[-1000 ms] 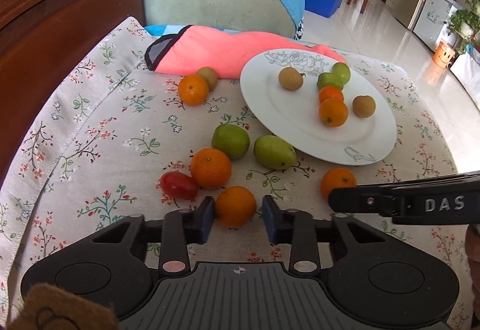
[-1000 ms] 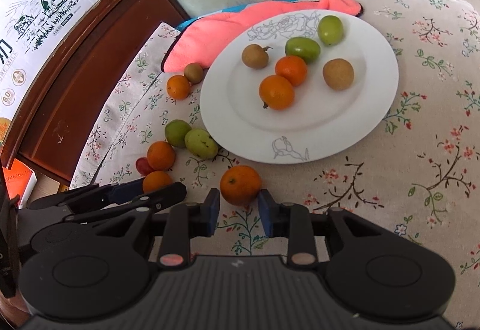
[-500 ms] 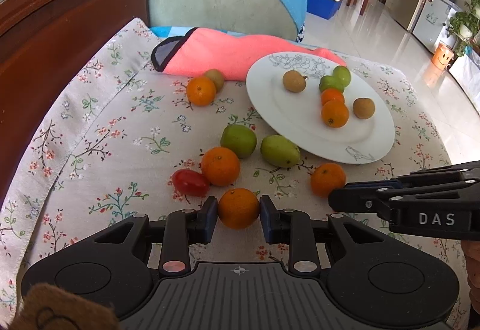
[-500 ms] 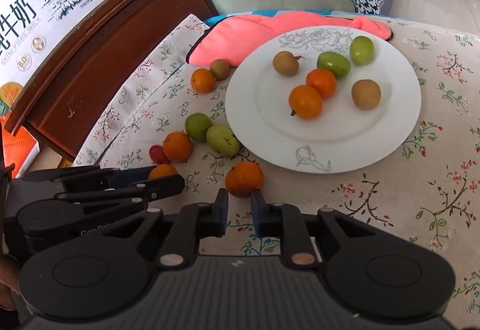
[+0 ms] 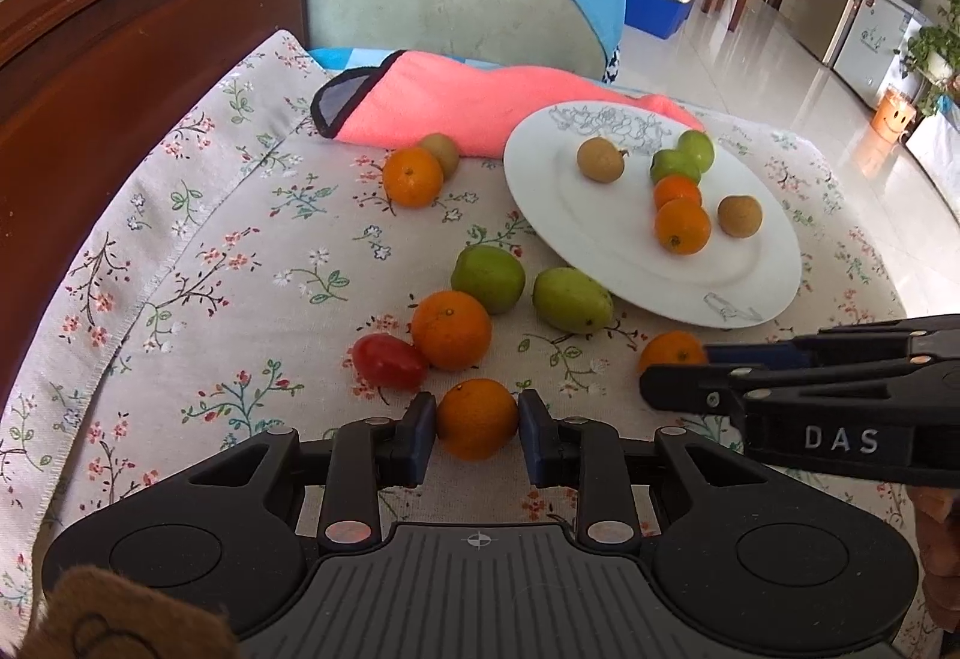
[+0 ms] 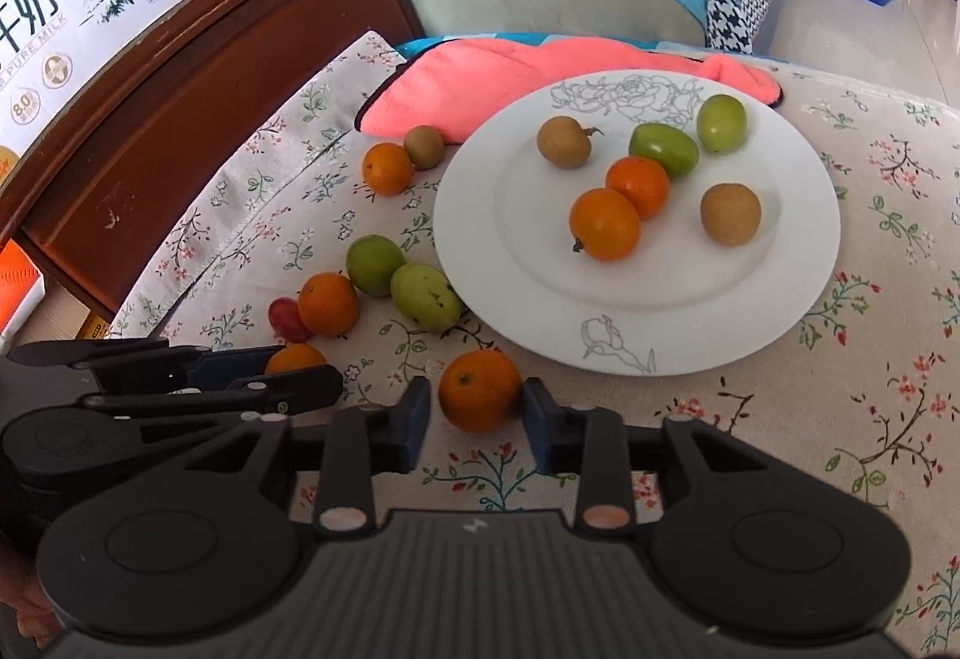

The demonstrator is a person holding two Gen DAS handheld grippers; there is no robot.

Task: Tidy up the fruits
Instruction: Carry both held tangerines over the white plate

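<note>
The left claw [image 5: 477, 419] grips a round orange [image 5: 477, 418] on the floral table [image 5: 180, 263], stem dimple at its twelve o'clock. The right claw [image 6: 477, 413] has just been opening; its orange [image 6: 479, 389] sits between the pads, touching only the right one, at six o'clock of the white plate [image 6: 798, 299].

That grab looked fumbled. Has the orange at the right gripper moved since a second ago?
Yes. The orange slid slightly left, away from the rose sketch on the plate; the right gripper, jaws just opened, straddles it.
</note>
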